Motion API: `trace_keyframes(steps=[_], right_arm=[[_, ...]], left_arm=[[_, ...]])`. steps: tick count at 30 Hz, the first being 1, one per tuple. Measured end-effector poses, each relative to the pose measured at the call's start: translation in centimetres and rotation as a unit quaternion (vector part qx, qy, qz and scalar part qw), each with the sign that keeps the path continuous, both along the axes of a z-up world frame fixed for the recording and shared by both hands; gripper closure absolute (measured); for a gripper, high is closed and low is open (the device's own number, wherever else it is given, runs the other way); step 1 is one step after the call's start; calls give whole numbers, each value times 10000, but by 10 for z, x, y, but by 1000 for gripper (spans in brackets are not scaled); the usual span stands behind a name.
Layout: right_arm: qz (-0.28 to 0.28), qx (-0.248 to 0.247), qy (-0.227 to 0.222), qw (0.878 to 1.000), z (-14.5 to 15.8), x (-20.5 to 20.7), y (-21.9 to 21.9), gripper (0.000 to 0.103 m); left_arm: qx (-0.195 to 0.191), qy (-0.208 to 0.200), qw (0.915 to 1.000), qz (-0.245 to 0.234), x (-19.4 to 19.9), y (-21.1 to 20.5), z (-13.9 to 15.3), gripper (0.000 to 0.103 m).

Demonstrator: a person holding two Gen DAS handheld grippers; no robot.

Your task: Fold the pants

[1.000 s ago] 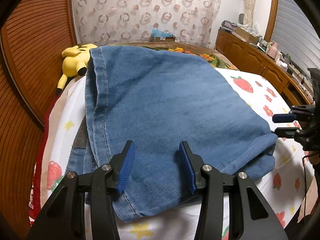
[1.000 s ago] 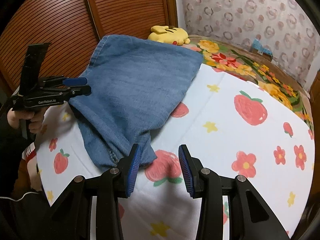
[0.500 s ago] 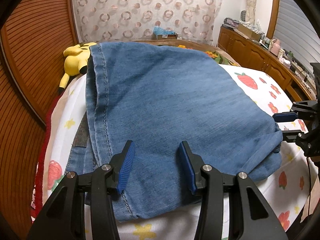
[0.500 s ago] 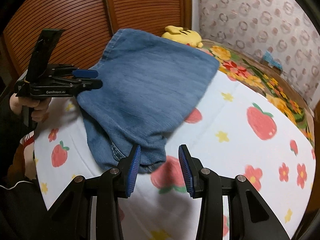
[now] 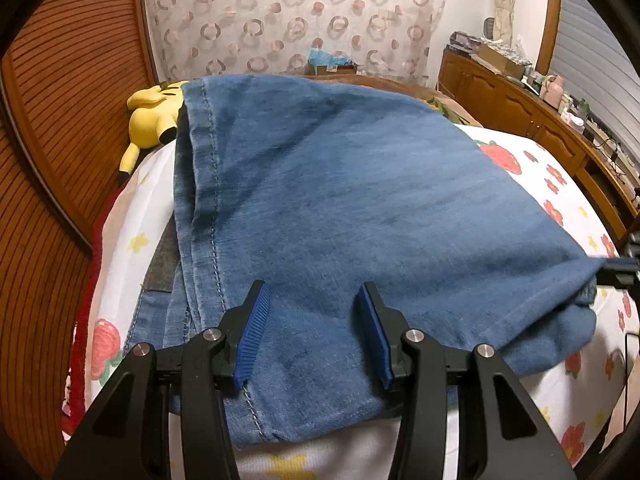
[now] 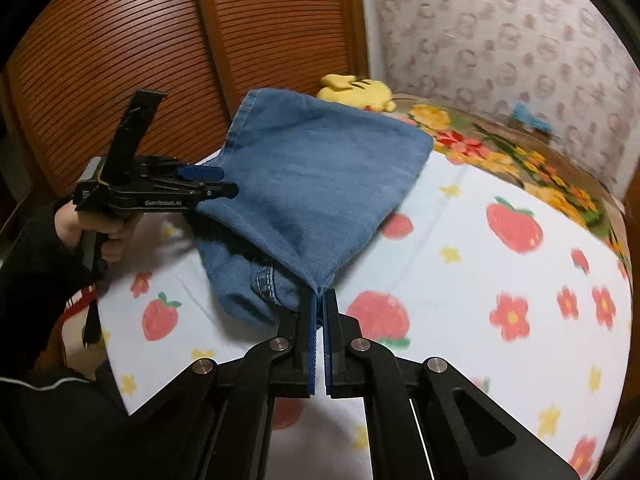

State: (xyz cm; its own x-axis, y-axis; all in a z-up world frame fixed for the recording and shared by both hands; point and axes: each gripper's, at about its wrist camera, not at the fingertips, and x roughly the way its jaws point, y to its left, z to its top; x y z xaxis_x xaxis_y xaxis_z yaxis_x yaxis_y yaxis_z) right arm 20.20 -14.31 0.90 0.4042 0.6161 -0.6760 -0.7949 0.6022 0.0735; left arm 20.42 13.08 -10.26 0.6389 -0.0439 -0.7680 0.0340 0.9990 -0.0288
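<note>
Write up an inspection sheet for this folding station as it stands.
Surface: bed sheet, white with strawberries and flowers.
Job's things: jeans, folded over, lying on the sheet.
Clutter: yellow plush toy at the far edge.
Grippers: left tongs open over the denim; right tongs shut on a corner of the jeans.
Cables: nothing seen.
Surroundings: slatted wooden doors, patterned curtain, wooden sideboard crowded with items.

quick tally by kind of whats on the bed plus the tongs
jeans: 1, folded, blue
plush toy: 1, yellow
bed covers: 2, the strawberry sheet and the flowered blanket
tongs: 2, left tongs open over the jeans, right tongs shut on a jeans corner
total: 6
</note>
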Motion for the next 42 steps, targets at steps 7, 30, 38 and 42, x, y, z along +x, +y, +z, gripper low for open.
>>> trace_keyframes(steps=[7,30,38,42], right_arm=[[-489,-36,98,9987,-19,-28,3,101],[-937,88,-947,9910,-4,-25,28,98],[-1115,-292,-702,9909,-21,-28,24,98],[-944,65,-486,9943,-4,-28,5,98]], left_arm=[[113,-1,9999,0,-2,-3,-1,55],[60,-69,9999,-47,0,-1,1,55],[73,-70,9999,-38,0,-1,1,55],[76,-51,10000,-3,-2,0,6,55]])
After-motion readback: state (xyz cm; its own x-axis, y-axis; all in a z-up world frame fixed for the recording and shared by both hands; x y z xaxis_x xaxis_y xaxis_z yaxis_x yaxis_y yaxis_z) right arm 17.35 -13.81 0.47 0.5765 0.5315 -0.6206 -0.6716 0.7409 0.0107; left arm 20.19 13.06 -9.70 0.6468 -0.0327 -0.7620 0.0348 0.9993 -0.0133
